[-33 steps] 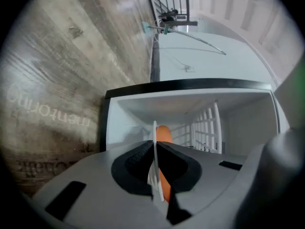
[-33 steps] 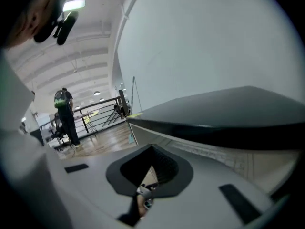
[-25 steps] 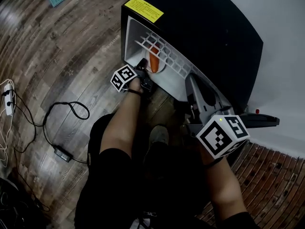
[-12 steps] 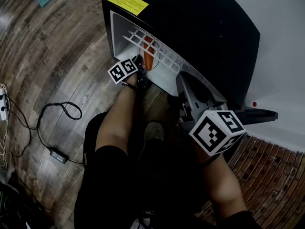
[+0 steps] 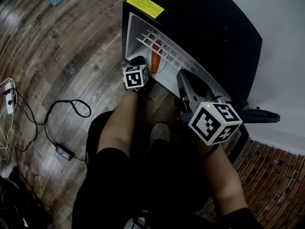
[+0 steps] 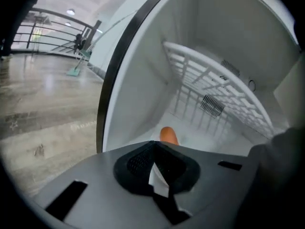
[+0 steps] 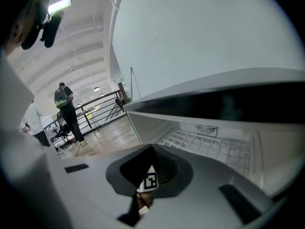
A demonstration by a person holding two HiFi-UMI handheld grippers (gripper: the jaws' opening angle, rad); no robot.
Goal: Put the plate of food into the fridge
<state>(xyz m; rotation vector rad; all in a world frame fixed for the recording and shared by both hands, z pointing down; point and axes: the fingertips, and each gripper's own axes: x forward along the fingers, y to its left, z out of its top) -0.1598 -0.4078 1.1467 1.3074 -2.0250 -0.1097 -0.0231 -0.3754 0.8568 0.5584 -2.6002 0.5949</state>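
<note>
Plate of food (image 5: pixel 160 68) inside fridge (image 5: pixel 200 27), just beyond left claw (image 6: pixel 153 143) tips

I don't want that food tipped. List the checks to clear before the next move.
1. Fridge open: ok, its white interior faces the left gripper.
2. Food inside, below the wire shelf: ok.
3. Plate flat on the fridge floor: cannot tell.
4. Left grip: ok, jaws seem shut on the plate's white rim.
5. Right gripper clear: ok, shut, empty, outside the opening.
</note>
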